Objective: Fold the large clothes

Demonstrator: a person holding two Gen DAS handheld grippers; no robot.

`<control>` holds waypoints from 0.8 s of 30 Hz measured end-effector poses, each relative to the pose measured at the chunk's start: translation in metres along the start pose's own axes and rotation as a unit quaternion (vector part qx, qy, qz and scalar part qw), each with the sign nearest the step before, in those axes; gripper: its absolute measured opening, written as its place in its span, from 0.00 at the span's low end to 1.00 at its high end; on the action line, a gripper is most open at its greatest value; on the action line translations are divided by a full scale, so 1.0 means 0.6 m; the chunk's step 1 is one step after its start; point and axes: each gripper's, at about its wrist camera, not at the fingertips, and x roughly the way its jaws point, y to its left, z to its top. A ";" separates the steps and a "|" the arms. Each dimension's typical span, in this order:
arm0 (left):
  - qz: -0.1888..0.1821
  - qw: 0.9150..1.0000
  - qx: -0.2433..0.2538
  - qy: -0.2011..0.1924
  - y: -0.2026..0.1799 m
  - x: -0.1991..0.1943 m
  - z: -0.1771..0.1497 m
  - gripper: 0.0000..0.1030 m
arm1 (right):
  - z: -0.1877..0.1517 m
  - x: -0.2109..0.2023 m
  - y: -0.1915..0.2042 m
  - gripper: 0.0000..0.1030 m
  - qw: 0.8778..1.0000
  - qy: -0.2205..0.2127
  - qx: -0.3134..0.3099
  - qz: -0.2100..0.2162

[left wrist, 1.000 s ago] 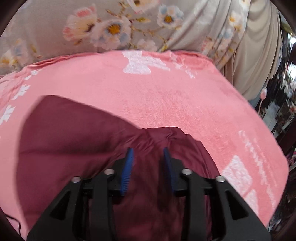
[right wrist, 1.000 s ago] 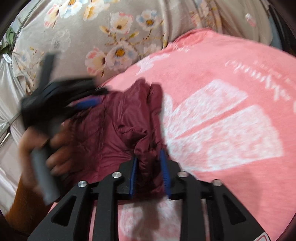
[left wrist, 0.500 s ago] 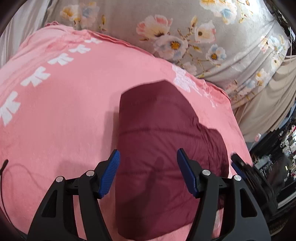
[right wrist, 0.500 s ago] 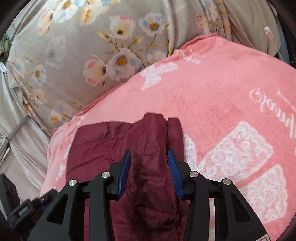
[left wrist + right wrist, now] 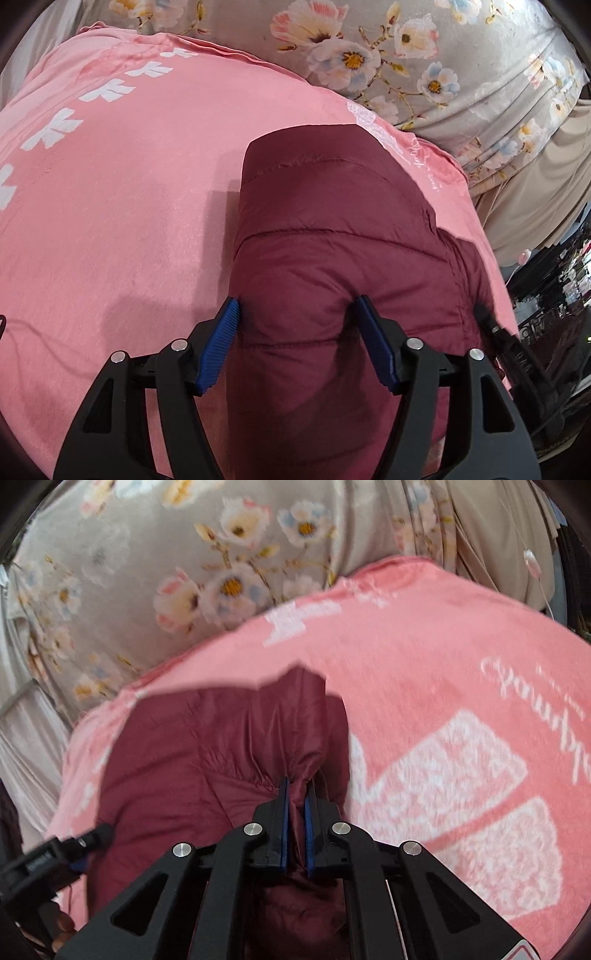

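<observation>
Left wrist view: your left gripper (image 5: 297, 325) has its jaws spread and opening wider, straddling a puffed ridge of the maroon quilted jacket (image 5: 332, 240). The fabric sits between the blue pads (image 5: 218, 347), but whether they touch it I cannot tell — nothing looks pinched. The jacket lies folded straight ahead of your fingers and runs back under them, with its near-left edge just inside the left pad. All around it is the pink blanket (image 5: 129, 184), open to the left of the tool. Beyond the blanket's far edge hangs a grey floral cloth (image 5: 424, 66). Low on the right, the black body of your other tool (image 5: 517, 365) shows at the jacket's right edge.

Right wrist view: your right gripper (image 5: 296, 797) is closing, and its pads are pinching a gathered tuck of the jacket (image 5: 192, 746) — wrinkles fan out from the grip. Most of the jacket spreads ahead and to the left of the fingers; the blanket (image 5: 424, 664) fills the right. Your left tool (image 5: 55, 853) sits low on the left, at the jacket's edge.
</observation>
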 end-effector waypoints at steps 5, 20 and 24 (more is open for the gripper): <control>0.012 1.000 0.021 0.008 -0.005 0.025 -0.004 0.63 | -0.024 0.026 0.022 0.07 0.997 0.004 -0.052 -0.053; 0.007 1.000 0.020 -0.022 -0.036 -0.043 0.007 0.60 | -0.086 -0.115 0.078 0.14 0.996 -0.006 -0.093 -0.012; 0.038 0.998 0.050 -0.017 -0.063 -0.021 -0.013 0.60 | -0.115 -0.082 0.084 0.13 0.994 0.020 -0.106 -0.022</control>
